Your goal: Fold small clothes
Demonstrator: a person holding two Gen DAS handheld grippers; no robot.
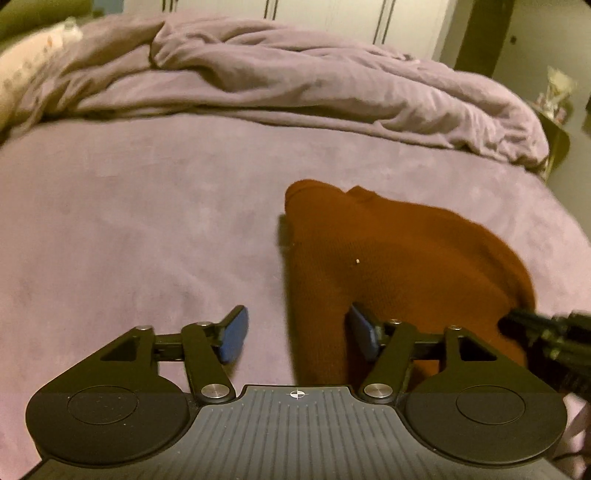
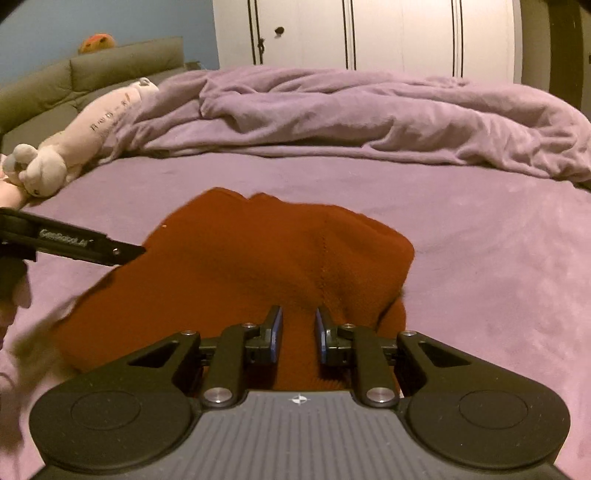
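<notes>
A rust-red knit garment point(image 1: 388, 258) lies bunched on the purple bed sheet point(image 1: 129, 221); it also shows in the right wrist view point(image 2: 240, 258). My left gripper point(image 1: 297, 332) is open wide over the garment's left edge, its right pad over the cloth and its left pad over the sheet. My right gripper point(image 2: 298, 334) has its jaws partly closed around a fold of the garment's near edge. The right gripper shows at the right edge of the left wrist view point(image 1: 546, 332). The left gripper shows at the left of the right wrist view point(image 2: 74, 240).
A rumpled purple duvet point(image 2: 369, 118) lies across the far side of the bed. A plush toy point(image 2: 74, 147) lies at the far left beside a grey-green sofa point(image 2: 92, 77). White wardrobe doors point(image 2: 369, 33) stand behind. A bedside table with items point(image 1: 554, 107) is at the far right.
</notes>
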